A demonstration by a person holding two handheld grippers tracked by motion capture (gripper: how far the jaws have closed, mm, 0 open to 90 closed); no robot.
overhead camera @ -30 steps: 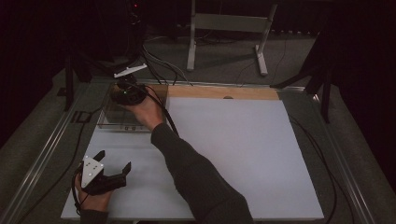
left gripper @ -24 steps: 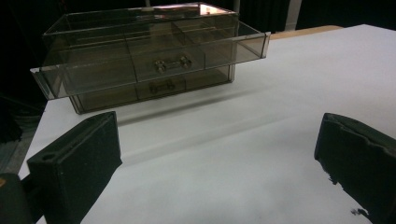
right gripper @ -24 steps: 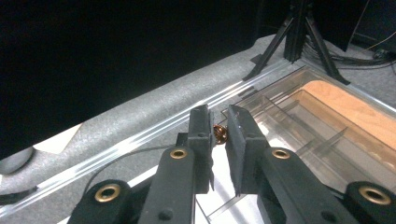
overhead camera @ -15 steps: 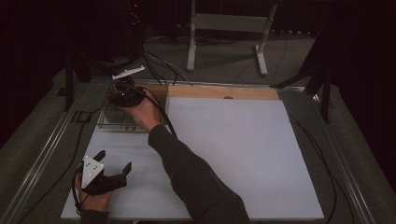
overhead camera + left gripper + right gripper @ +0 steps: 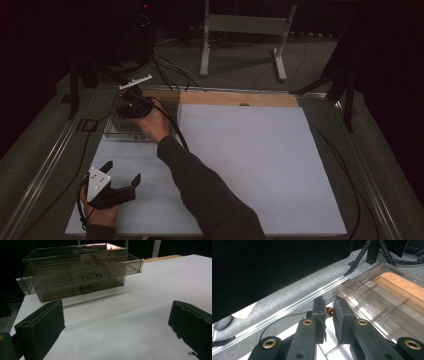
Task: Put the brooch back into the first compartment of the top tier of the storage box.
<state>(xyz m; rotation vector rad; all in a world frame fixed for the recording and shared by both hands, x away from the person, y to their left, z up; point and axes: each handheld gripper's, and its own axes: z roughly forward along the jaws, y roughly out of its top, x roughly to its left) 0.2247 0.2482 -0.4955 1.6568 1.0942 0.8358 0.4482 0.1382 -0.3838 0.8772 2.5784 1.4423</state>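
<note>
Right gripper (image 5: 329,312) pinches what looks like a small coppery knob (image 5: 329,312) over the clear plastic two-drawer organiser (image 5: 80,272); release low inside a compartment. Left gripper (image 5: 115,325) rests spread.

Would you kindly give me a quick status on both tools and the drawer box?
Left tool open, idle on white mat. Right tool nearly shut on small copper-coloured piece beside clear drawer box. Upper drawer pulled out. Nothing in the way.

One clear plastic drawer box (image 5: 75,277) sits in the upper left of the left gripper view; it has two drawers, each with one handle. Two grippers: left gripper (image 5: 122,177), right gripper (image 5: 131,102).
</note>
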